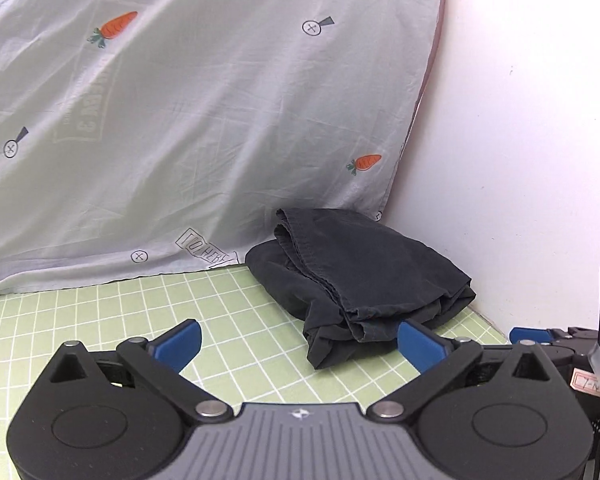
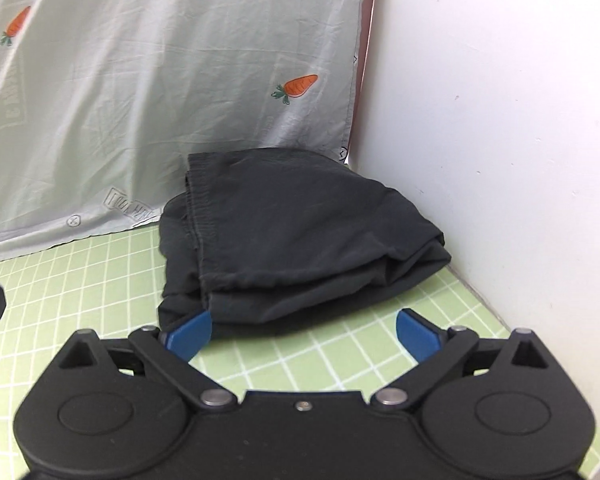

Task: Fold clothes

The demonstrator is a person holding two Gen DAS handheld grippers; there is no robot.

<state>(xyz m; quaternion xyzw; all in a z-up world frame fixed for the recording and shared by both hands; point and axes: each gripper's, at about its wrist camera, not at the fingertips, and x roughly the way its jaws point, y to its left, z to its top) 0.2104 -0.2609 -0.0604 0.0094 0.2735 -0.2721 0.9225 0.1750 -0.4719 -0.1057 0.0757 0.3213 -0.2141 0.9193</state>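
Note:
A dark grey garment (image 1: pixel 356 272) lies folded in a thick bundle on the green grid mat (image 1: pixel 220 320), pushed into the back right corner against the white wall. It also shows in the right wrist view (image 2: pixel 292 236). My left gripper (image 1: pixel 300 340) is open and empty, just in front of the bundle; its right pad (image 1: pixel 418 342) is at the bundle's near edge. My right gripper (image 2: pixel 304 330) is open and empty, close in front of the bundle; its left pad (image 2: pixel 190 334) is at the near fold.
A pale sheet with carrot prints (image 1: pixel 200 120) hangs behind the mat. A white wall (image 1: pixel 520 140) bounds the right side. The right gripper's body (image 1: pixel 560 344) shows at the left view's right edge. Bare mat (image 2: pixel 80 300) lies left of the bundle.

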